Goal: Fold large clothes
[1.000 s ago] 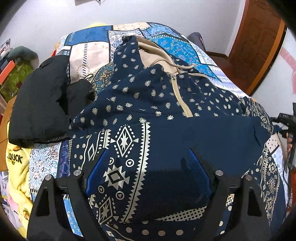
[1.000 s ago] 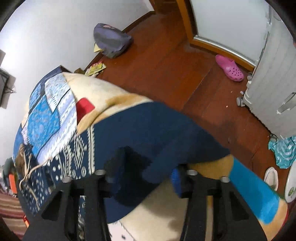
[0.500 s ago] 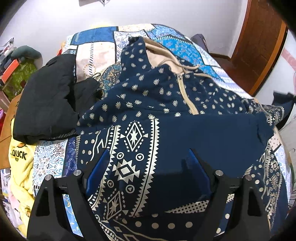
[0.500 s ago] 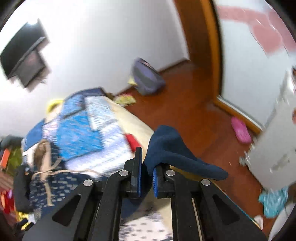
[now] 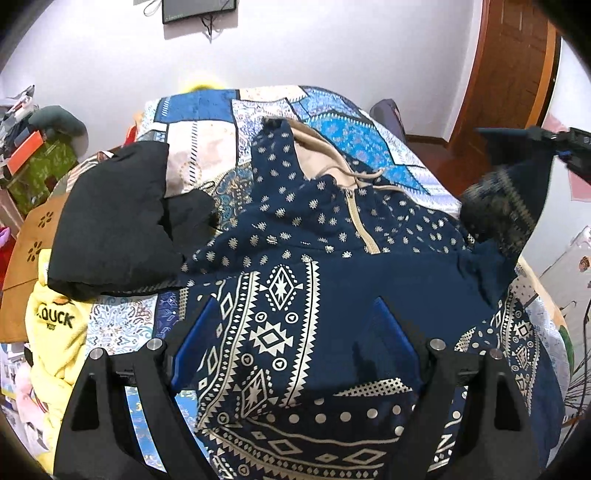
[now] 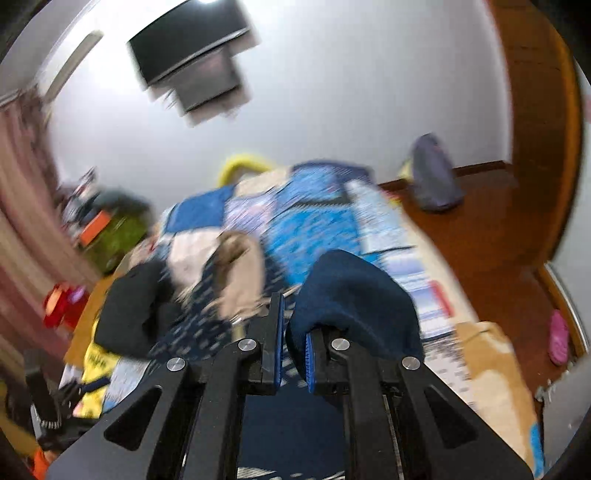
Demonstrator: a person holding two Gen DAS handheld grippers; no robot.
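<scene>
A navy hoodie (image 5: 332, 266) with white patterns, a beige zip and a beige-lined hood lies spread on the bed. My left gripper (image 5: 291, 332) hovers open above its patterned front, nothing between its fingers. My right gripper (image 6: 293, 332) is shut on the hoodie's navy sleeve cuff (image 6: 354, 291), which bulges over the right finger. In the left wrist view the right gripper (image 5: 554, 142) holds that sleeve (image 5: 506, 206) lifted off the bed at the right edge. The right wrist view is blurred.
A black garment (image 5: 118, 221) lies left of the hoodie on the patchwork bedspread (image 5: 207, 147). A yellow garment (image 5: 55, 325) hangs at the bed's left edge. A grey bag (image 6: 434, 173) and a pink slipper (image 6: 557, 336) sit on the wooden floor. A dark screen (image 5: 199, 9) hangs on the wall.
My right gripper closed on the sleeve cuff, rolled upright and rose, lifting the sleeve off the bed's right side. The left gripper lifted slightly, still open.
</scene>
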